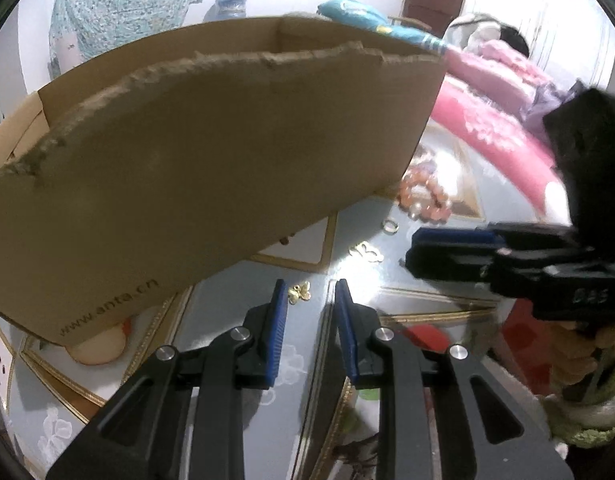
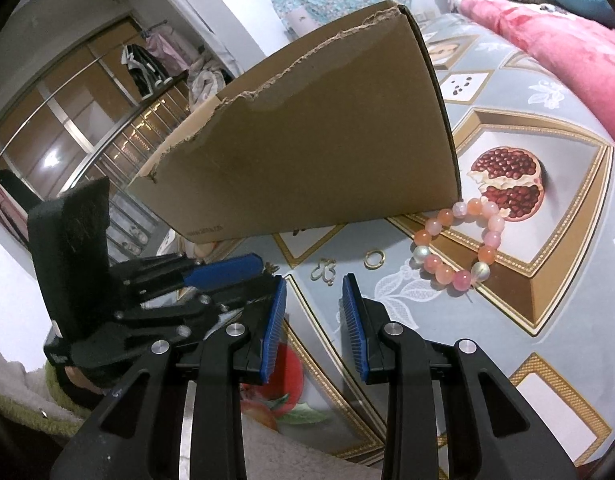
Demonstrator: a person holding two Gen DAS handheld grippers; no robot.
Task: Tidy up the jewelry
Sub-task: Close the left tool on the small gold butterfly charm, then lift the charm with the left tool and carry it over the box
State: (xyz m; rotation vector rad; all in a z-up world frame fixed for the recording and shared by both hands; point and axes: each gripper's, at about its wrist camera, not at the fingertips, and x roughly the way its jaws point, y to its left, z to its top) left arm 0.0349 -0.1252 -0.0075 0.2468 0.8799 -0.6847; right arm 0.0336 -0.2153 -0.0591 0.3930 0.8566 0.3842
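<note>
Jewelry: we log four loose pieces on the patterned bedspread, all near the torn cardboard box.

Left wrist view
- Butterfly charm: we see it small and gold, lying just beyond our left gripper, level with the gap between the blue pads and nearer the left one.
- Left gripper state: jaws parted, nothing between them; no pad touches the charm.
- Gold clasp piece: farther out, in a glare patch; we cannot make out its shape.
- Ring: beyond the clasp piece, just near of the bead bracelet.
- Cardboard box: fills the left and centre, open top, ragged edge.
- Right gripper: enters from the right, blurred, tips near the clasp piece.

Right wrist view
- Right gripper state: jaws apart, empty.
- Clasp piece: just beyond the tips, lying free.
- Ring: right of the clasp piece, apart from it.
- Bead bracelet: far right, its far edge against the corner of the box.
- Left gripper: comes in from the left; we see the charm right at its tip.
- Bedspread: grey with gold frames and a pomegranate print.
</note>
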